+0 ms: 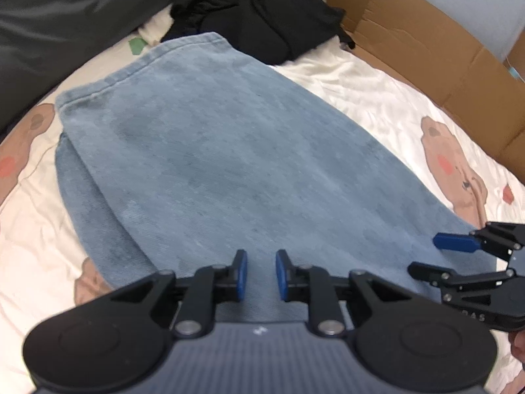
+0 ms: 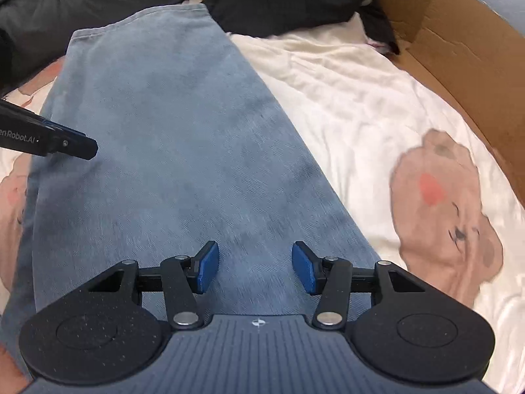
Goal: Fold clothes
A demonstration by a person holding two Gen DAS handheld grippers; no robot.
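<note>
- So the blue denim garment [image 1: 203, 151] is lying flat on the bed sheet [image 1: 370, 98], folded lengthwise. It runs from the bottom of the frame up to its hem at the upper left in both wrist views.
- On the left side in the left wrist view you can see a second layer of the denim sticking out under the top layer.
- Left claw [image 1: 261, 275] sits at the bottom centre of its own view, right over the denim. Its blue pads [image 1: 241, 275] are a narrow gap apart with nothing pinched between them, so it's open, just not by much.
- Right claw [image 2: 255, 267] is open noticeably wider, also above the denim with nothing in it. Can't tell if either one actually touches the fabric.
- Each claw shows up in the other camera: the right one at the lower right of the left view, the left one at the left edge of the right view.
- The sheet is cream with cartoon bear prints [image 2: 446, 216].
- A pile of dark clothes [image 1: 262, 16] sits at the top centre, just past the denim hem.
- A cardboard box [image 1: 436, 49] runs along the upper right edge.
</note>
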